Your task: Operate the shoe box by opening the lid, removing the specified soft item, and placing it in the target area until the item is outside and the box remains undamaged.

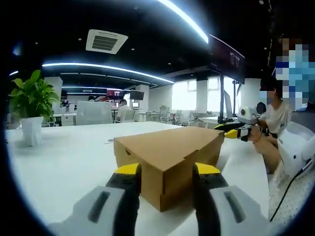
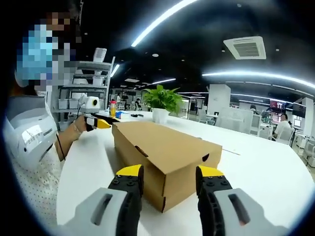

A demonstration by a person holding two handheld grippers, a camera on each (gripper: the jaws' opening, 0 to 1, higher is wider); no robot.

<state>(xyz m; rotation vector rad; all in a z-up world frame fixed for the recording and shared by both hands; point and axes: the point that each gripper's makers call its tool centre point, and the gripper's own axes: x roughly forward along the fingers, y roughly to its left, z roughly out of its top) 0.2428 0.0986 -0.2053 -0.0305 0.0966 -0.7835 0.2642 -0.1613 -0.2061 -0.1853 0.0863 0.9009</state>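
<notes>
- While I hold both tools low over the white table point(image 1: 59, 162), my left gripper point(image 1: 166, 172) has its jaws spread wide, one on either side of the near corner of the shoe box point(image 1: 167, 152) — whether the tips actually touch the cardboard I cannot tell.
- My right gripper point(image 2: 169, 174) is spread the same way, its yellow-tipped jaws flanking the opposite corner of the shoe box point(image 2: 165, 150); nothing is pinched between them.
- In the left gripper view my right gripper point(image 1: 235, 130) comes in from the right, beyond the far end of the box, and in the right gripper view my left gripper point(image 2: 101, 123) shows at the left beyond the box's far end.
- The box lies flat on the table with its lid closed — plain brown cardboard, a small cut-out hole in the side wall in each view.
- Farther off on the table stands a potted plant point(image 1: 30, 105) in a white pot, well apart from the box; it also appears behind the box in the right gripper view point(image 2: 161, 103).
- Behind it all stretch office desks and chairs, and a ceiling vent point(image 1: 106, 41) hangs overhead.
</notes>
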